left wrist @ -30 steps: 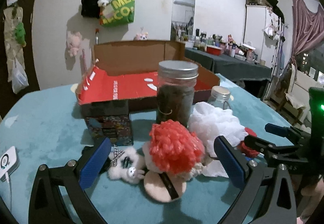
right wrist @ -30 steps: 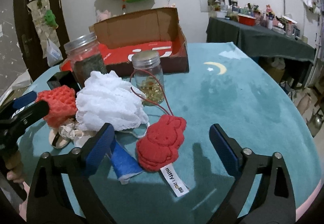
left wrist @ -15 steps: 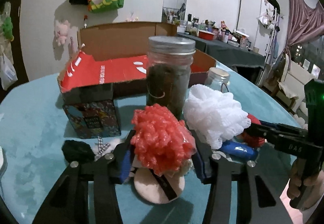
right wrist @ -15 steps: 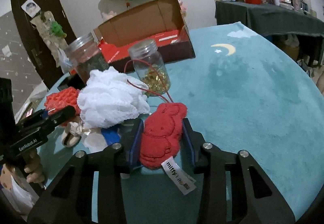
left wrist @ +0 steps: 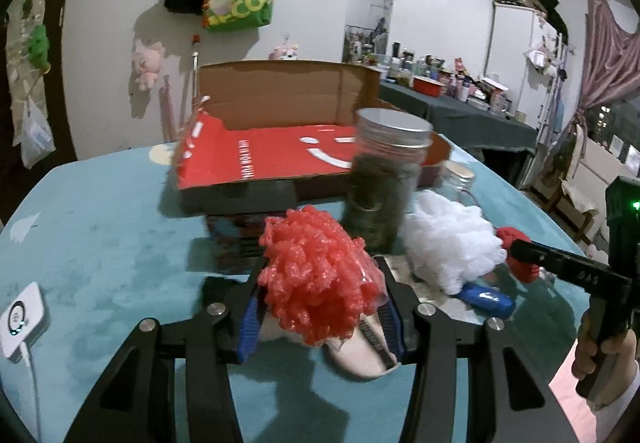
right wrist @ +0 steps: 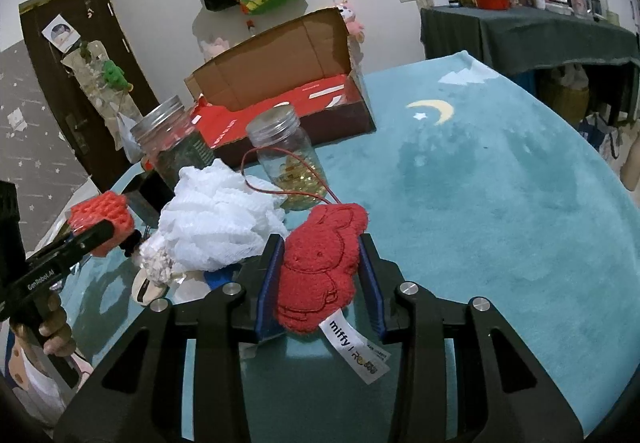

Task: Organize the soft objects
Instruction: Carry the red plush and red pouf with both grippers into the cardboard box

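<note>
Red plush (right wrist: 320,267) between right fingers (right wrist: 267,285)

Red pom-pom (left wrist: 318,279) hides most of the beige pad (left wrist: 356,353).

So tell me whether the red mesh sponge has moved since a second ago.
Yes. The red mesh sponge, clamped in the left gripper, has risen: it now overlaps the cardboard box's front edge and sits higher against the tall jar.
</note>
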`<state>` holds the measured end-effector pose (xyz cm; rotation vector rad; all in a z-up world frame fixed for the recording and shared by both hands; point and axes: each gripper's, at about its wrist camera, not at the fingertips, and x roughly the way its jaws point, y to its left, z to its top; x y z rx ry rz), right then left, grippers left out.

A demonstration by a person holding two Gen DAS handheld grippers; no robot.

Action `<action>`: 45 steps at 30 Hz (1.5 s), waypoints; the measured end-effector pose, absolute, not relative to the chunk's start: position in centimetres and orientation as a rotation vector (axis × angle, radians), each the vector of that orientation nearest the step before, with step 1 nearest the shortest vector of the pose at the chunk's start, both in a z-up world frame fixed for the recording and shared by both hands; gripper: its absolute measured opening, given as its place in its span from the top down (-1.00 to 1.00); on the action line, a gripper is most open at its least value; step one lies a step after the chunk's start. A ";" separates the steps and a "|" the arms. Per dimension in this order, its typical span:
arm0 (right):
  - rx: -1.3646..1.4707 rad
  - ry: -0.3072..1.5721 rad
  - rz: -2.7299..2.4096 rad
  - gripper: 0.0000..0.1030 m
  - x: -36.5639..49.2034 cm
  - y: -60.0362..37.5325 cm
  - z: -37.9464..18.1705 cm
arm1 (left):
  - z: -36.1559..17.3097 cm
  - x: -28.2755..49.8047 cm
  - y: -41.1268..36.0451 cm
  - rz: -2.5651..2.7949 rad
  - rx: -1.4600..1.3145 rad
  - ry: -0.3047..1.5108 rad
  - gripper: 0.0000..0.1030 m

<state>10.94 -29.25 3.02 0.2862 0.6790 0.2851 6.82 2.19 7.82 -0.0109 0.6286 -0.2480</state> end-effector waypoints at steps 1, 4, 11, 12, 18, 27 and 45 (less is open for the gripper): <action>0.287 0.682 0.287 0.32 11.1 -29.4 3.1 | 8.0 7.0 2.9 -0.246 -0.019 0.639 -0.01; 0.275 0.696 0.297 0.32 12.0 -29.8 3.4 | 8.3 7.3 4.2 -0.226 -0.006 0.652 -0.01; 0.217 0.727 0.320 0.32 14.4 -30.5 3.8 | 9.2 8.0 6.2 -0.183 0.082 0.654 -0.01; 0.211 0.729 0.325 0.32 14.8 -30.6 3.9 | 9.3 8.1 6.5 -0.181 0.092 0.655 -0.01; 0.122 0.744 0.343 0.32 17.0 -30.4 4.3 | 8.8 10.3 8.4 -0.175 0.148 0.710 -0.01; -0.051 0.718 0.368 0.32 19.4 -29.4 5.3 | 8.0 13.6 9.8 -0.263 0.200 0.742 -0.01; -0.193 0.675 0.417 0.32 24.4 -27.1 8.0 | 9.0 17.4 9.2 -0.368 0.324 0.761 -0.01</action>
